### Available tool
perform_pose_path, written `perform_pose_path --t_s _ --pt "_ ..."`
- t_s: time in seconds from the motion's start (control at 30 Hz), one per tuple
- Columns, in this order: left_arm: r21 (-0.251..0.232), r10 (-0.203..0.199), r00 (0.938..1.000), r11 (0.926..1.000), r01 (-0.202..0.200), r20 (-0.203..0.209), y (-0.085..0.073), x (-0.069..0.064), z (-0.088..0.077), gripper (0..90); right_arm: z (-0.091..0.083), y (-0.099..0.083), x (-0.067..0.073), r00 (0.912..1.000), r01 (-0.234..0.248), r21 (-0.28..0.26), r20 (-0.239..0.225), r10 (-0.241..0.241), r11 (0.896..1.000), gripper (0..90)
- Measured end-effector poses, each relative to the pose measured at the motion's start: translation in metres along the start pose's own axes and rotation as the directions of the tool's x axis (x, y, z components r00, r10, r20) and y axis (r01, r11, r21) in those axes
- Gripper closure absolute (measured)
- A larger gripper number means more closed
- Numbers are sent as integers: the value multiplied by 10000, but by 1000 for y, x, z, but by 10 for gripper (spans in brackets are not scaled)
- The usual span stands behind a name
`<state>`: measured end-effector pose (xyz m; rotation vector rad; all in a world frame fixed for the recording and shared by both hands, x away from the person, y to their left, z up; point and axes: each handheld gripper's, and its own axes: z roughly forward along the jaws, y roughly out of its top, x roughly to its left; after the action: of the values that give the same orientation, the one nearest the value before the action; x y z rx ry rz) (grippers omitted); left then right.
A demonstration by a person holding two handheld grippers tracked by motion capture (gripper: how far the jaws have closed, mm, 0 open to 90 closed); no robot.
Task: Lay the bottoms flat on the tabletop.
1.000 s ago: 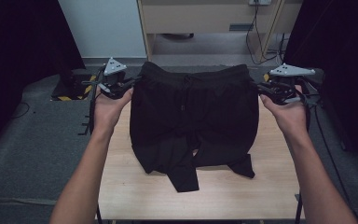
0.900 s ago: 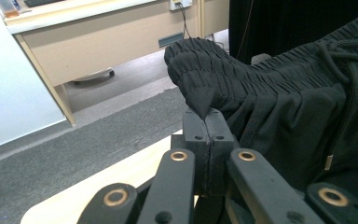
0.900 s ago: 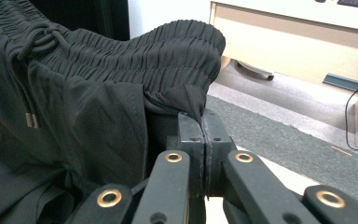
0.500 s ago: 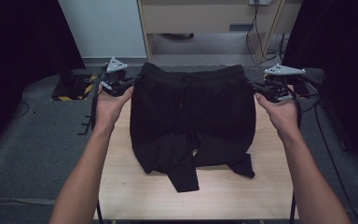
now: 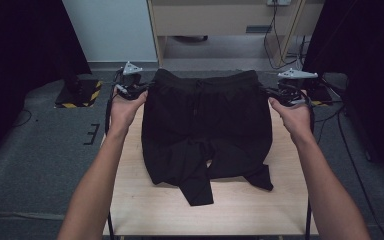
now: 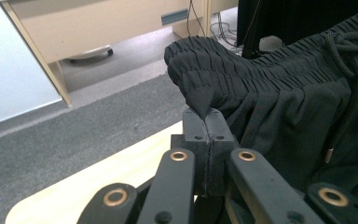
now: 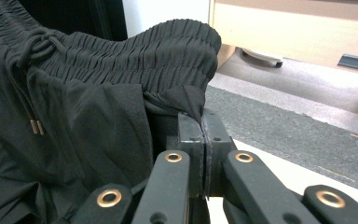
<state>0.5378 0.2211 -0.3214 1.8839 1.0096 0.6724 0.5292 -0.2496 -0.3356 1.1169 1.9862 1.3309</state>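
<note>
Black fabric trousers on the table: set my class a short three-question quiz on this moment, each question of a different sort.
1. True or false: the left tongs are shut on the black fabric trousers near the gathered elastic waistband.
2. What do the right tongs pinch? A) drawstring B) fabric at the waistband corner C) leg hem
3. Name the surface under the trousers.

Key: 1 true. 2 B. 3 The light wooden table.
</note>
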Motion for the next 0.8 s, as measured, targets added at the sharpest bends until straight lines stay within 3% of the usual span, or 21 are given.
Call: perform_pose_path --t_s 0.43,0.8 --pt "756 -58 10000 9971 58 -8 -16 17 43 895 46 -17 -19 9989 -453 517 -134 460 9976 891" --pt "937 -279 9995 9952 265 137 -27 25 62 894 64 -27 -26 9980 -625 855 -21 629 9944 891"
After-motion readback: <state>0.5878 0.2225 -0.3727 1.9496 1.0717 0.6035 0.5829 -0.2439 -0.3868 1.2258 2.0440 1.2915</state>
